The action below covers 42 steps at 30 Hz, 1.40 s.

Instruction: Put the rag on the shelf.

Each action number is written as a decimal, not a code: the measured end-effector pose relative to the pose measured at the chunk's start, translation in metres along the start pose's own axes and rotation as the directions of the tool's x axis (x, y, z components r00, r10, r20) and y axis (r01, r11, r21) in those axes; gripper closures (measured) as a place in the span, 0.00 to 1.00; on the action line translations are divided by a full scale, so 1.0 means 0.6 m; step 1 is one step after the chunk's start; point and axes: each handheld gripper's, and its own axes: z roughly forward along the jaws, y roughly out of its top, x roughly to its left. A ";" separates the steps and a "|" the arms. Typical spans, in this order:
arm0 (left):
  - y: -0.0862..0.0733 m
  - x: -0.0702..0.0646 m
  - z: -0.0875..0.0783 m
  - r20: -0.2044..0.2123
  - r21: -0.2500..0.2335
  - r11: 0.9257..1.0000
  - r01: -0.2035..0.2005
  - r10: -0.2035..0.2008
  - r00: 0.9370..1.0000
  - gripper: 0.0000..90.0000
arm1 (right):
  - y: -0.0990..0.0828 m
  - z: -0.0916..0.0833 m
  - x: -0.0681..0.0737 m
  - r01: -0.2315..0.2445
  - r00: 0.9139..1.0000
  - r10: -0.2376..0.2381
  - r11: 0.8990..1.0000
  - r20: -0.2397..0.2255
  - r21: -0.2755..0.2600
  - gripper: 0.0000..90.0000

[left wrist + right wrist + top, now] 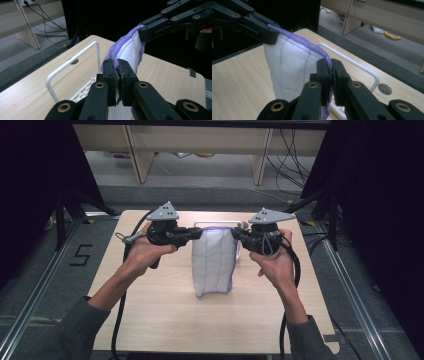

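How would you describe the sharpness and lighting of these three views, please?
High view: evenly lit on the table, black at both sides, slightly soft; the cloth throws only a faint shadow. Left gripper view: the left hand-held gripper is close and a little blurred, with a dark backdrop behind the cloth. Right gripper view: the right hand-held gripper is dim, and the rack is sharper.

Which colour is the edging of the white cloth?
Purple edging on the cloth, clearest in the right gripper view.
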 end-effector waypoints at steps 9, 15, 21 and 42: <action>0.037 0.025 0.012 -0.056 -0.005 1.000 0.008 -0.008 0.998 0.94 | 0.038 0.006 -0.022 -0.025 1.000 0.025 1.000 0.014 -0.003 0.96; 0.055 0.039 0.024 -0.069 -0.016 1.000 0.019 -0.020 0.997 0.94 | 0.055 0.013 -0.041 -0.023 0.999 0.024 1.000 0.038 -0.014 0.96; 0.075 0.052 0.037 -0.093 -0.021 1.000 0.009 -0.011 0.996 0.94 | 0.072 0.021 -0.058 -0.053 0.997 0.054 0.998 0.049 -0.021 0.96; 0.130 0.124 0.068 -0.150 -0.086 0.994 0.072 -0.084 0.985 0.94 | 0.140 0.063 -0.110 -0.079 0.991 0.084 0.996 0.107 -0.047 0.96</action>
